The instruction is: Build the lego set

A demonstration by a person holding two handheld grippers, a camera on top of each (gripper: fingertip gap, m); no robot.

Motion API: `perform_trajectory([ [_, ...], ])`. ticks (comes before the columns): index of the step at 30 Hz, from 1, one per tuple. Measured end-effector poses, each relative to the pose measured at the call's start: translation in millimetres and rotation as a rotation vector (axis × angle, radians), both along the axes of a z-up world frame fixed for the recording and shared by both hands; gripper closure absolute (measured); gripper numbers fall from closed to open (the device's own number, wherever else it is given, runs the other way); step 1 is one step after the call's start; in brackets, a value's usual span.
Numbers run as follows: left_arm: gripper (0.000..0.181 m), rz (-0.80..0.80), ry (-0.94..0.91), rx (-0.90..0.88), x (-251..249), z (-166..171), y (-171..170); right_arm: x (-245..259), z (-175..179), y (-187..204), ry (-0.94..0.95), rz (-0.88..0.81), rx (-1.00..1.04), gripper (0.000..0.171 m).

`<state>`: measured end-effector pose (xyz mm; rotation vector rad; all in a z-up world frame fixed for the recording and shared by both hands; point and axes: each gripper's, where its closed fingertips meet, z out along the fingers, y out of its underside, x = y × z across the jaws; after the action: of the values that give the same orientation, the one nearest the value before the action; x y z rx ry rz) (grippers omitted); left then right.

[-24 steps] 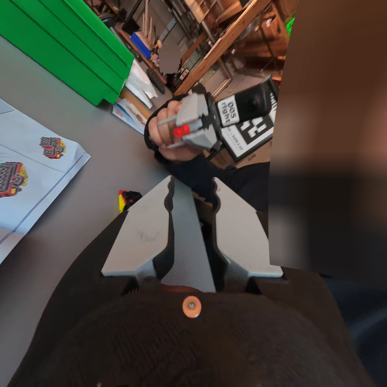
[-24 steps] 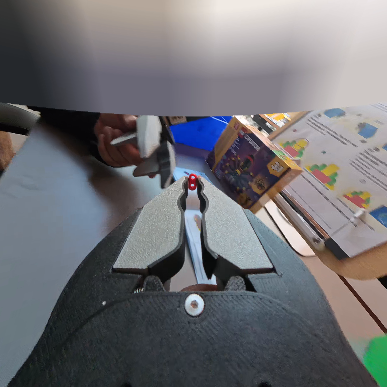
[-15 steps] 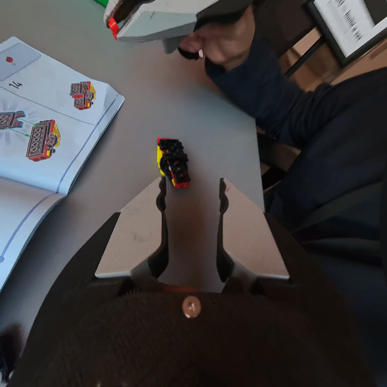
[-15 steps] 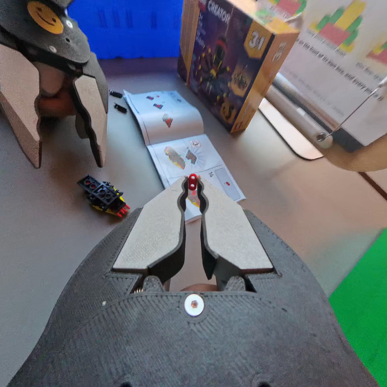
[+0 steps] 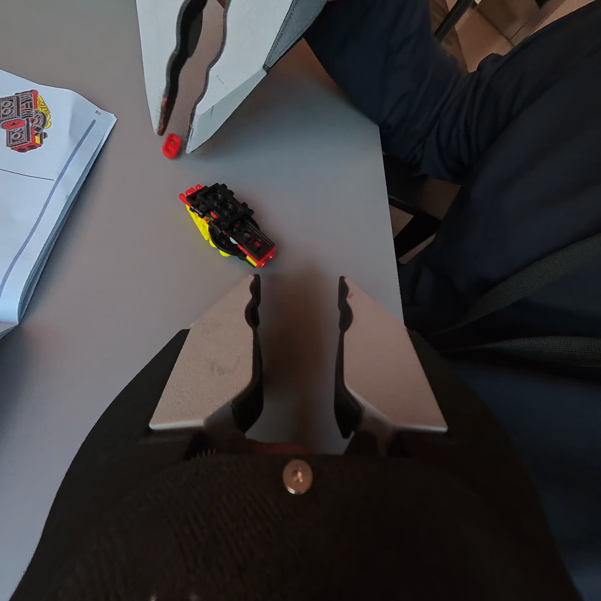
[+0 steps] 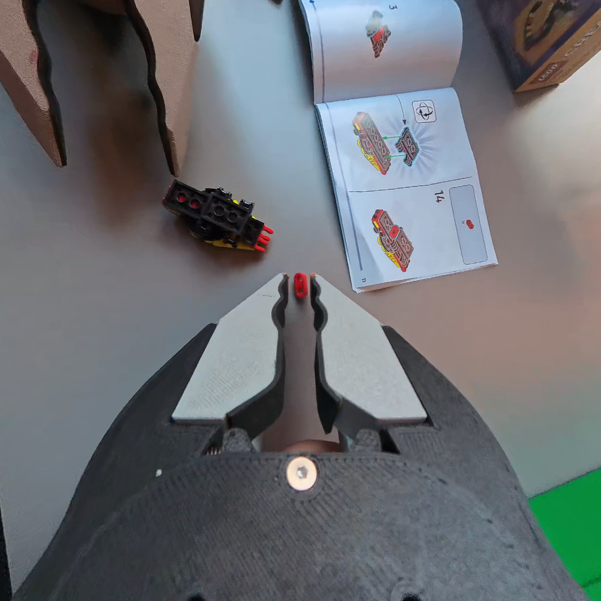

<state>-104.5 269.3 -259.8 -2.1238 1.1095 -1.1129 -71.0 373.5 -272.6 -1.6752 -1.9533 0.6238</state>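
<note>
A small black, yellow and red lego model [image 5: 227, 224] lies on the grey table, also in the right wrist view [image 6: 218, 216]. My left gripper [image 5: 297, 281] is open and empty, just short of the model's near end; the right wrist view shows it [image 6: 117, 167] from the other side. My right gripper [image 6: 300, 276] is slightly open, tips down at the table. A small red piece [image 6: 300, 284] lies between its tips with a thin gap on each side. The left wrist view shows this piece [image 5: 171, 146] on the table at the right gripper's tips [image 5: 174, 140].
An open instruction booklet [image 6: 406, 195] lies right of the model, also in the left wrist view [image 5: 39, 182]. A lego box [image 6: 553, 42] stands behind it. A green surface [image 6: 572, 520] lies at lower right. The table edge [image 5: 390, 227] and a person's dark clothing [image 5: 504, 146] are close by.
Both grippers came down from mid-air to the table. My right gripper lowered the red piece to the table and its jaws parted slightly. My left gripper moved in toward the model.
</note>
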Motion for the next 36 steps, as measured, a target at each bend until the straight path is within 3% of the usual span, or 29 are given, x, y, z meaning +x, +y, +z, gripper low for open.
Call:
perform_trajectory([
  [20,0.138,-0.007,-0.010,-0.038,1,-2,-1,-2,-9,10,0.013,-0.002,0.002,0.162],
  [27,0.140,0.052,0.022,0.052,-11,3,15,-8,-6,7,0.054,0.010,-0.035,0.168],
  [30,0.146,0.128,0.022,0.178,-17,13,33,-14,6,4,0.124,-0.005,-0.099,0.169],
  [36,0.151,0.200,0.218,0.701,-28,31,62,-34,36,-18,0.295,0.012,-0.367,0.169],
])
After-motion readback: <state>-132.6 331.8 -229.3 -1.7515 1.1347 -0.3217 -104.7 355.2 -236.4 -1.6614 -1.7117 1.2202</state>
